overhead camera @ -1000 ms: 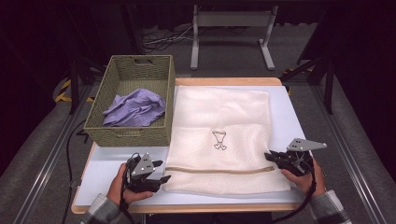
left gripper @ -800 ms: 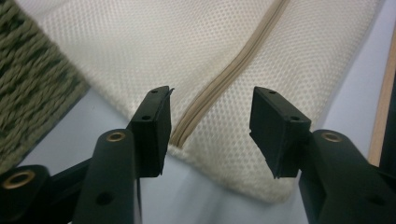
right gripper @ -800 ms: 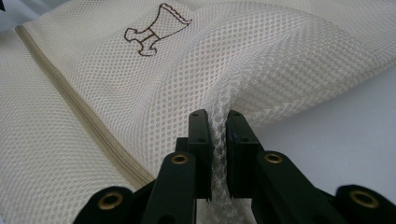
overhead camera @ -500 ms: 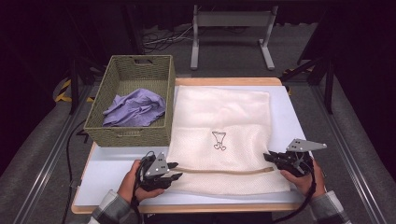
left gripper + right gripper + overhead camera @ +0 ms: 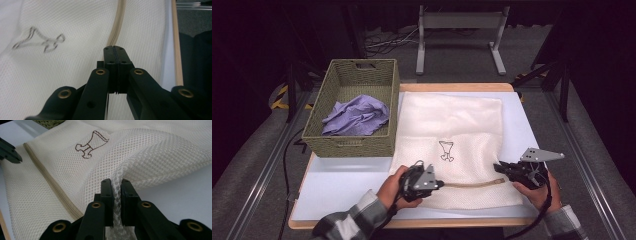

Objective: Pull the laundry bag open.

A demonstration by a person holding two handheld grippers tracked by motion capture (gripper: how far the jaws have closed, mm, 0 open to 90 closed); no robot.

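Pinching hard now, the right gripper (image 5: 504, 169) has a ridge of mesh clamped between its 2 jaws at the right edge of the laundry bag (image 5: 452, 135), and the right gripper view shows that fold (image 5: 117, 195) standing up between the pads while the cloth humps behind it. Right hand (image 5: 537, 187) low at the near right corner of the table (image 5: 347, 187), knuckles toward the person, gripper aimed left across the bag. Over on the other side, the left hand (image 5: 393, 189) comes in from a plaid sleeve (image 5: 349, 224), wrist turned so the left gripper (image 5: 437, 185) points right along the zipper (image 5: 472, 184). Its jaws are pressed together on the zipper line, as the left gripper view shows, the tan strip (image 5: 117, 27) running straight away from the tips; whether the slider is between them I cannot tell. The bag lies flat in the middle of the table, long axis running away from the person, zipper across the near end, left to right. A small brown logo (image 5: 446, 150) sits just beyond the zipper. Left of the bag, just beside it, a woven basket (image 5: 357, 145) holds a crumpled purple cloth (image 5: 356, 116).
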